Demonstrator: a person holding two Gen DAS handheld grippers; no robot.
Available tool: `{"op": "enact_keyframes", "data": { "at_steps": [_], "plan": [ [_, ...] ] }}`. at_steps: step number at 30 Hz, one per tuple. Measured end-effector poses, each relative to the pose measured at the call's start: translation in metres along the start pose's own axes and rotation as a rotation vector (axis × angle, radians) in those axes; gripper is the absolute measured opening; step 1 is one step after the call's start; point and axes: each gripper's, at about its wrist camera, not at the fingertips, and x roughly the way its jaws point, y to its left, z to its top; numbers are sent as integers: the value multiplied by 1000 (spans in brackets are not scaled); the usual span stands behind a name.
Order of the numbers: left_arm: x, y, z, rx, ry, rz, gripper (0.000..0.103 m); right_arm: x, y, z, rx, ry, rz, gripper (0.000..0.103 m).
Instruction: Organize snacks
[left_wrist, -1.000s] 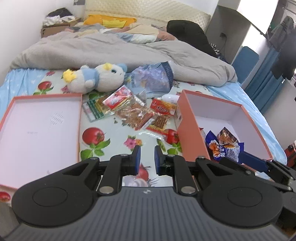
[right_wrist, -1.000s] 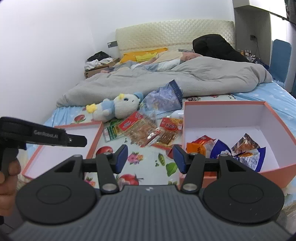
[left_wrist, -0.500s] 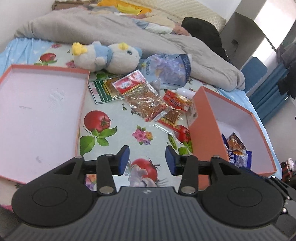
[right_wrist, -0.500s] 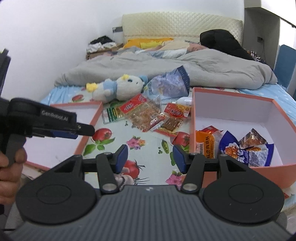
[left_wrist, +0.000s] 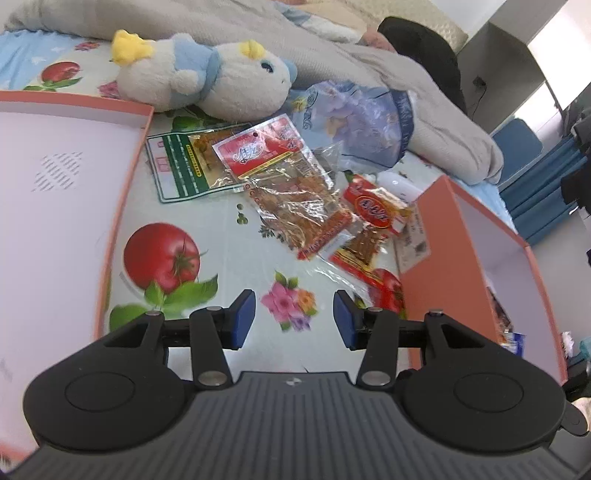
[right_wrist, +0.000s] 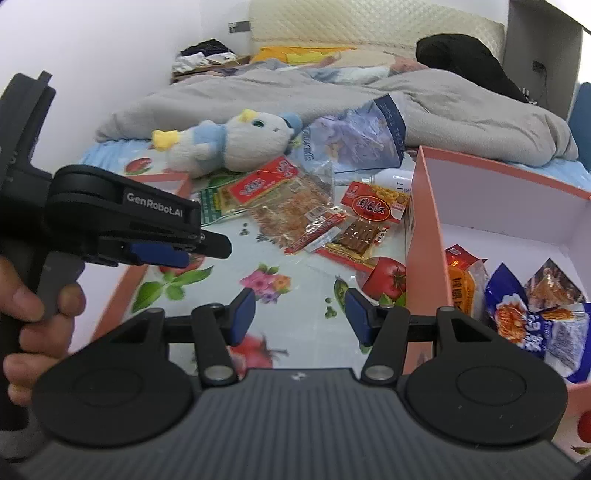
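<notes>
At the far left lies the shallow orange lid (left_wrist: 122, 206), its pale inside facing up on the fruit-print sheet (left_wrist: 221, 266). Behind its far corner a white-and-blue plush toy (left_wrist: 207, 79) rests on its side against the grey duvet (right_wrist: 461, 110). The left gripper (left_wrist: 293, 321) hovers above the sheet with its blue-padded fingers (left_wrist: 243, 319) spread wide and nothing between them; in the right wrist view it shows from the side (right_wrist: 218, 245), gripped by the person's left hand (right_wrist: 35, 317), above the lid's near corner. Ahead of it the loose snacks sit in a cluster between lid and box: a green-bordered packet (left_wrist: 183, 168) nearest the lid, a red-labelled packet (left_wrist: 258, 149) overlapping it, a clear pack of reddish strips (left_wrist: 299, 206) beneath that, then a red-and-yellow packet (left_wrist: 376, 210) lying over a pack of brown sticks (right_wrist: 360, 234) just beside the box wall. A crumpled blue-and-purple plastic bag (left_wrist: 354, 125) lies behind the cluster. The right gripper (right_wrist: 299, 315) also stands wide apart and empty, over the sheet just left of the box. At the right, the deep orange box (right_wrist: 424, 229) already holds an orange packet (right_wrist: 460, 275) against its left wall and a blue-and-white packet (right_wrist: 535, 321) beside it.
</notes>
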Motion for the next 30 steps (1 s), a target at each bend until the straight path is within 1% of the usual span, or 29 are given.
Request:
{"op": "enact_keyframes", "data": {
  "at_steps": [1, 3, 6, 10, 16, 17, 18, 19, 20, 21, 24, 30],
  "plan": [
    [8, 1, 3, 11, 9, 4, 59, 8, 0, 0, 6, 2, -4, 56],
    [25, 3, 8, 37, 19, 4, 62, 26, 0, -2, 6, 9, -12, 56],
    [48, 9, 15, 53, 35, -9, 63, 46, -2, -2, 20, 15, -26, 56],
    [73, 19, 27, 30, 50, -31, 63, 72, -9, 1, 50, 37, -49, 56],
    [99, 31, 50, -27, 48, -61, 63, 104, -14, 9, 31, 63, -75, 56],
    [102, 32, 54, -41, 45, -65, 63, 109, -14, 11, 33, 64, -76, 58],
    [105, 34, 58, -57, 43, -72, 67, 115, -15, 14, 37, 67, -79, 60],
    [107, 35, 62, -73, 40, -81, 73, 120, -16, 16, 41, 70, -84, 66],
    [110, 36, 67, -89, 34, -90, 74, 125, -17, 18, 44, 73, -78, 72],
    [112, 37, 71, -102, 31, -96, 75, 128, -18, 21, 49, 70, -68, 73],
    [121, 40, 79, -142, 28, -125, 75, 140, -19, 28, 66, 52, -70, 75],
    [131, 51, 87, -240, 3, -178, 75, 164, -29, 42, 132, 35, -114, 76]
  ]
}}
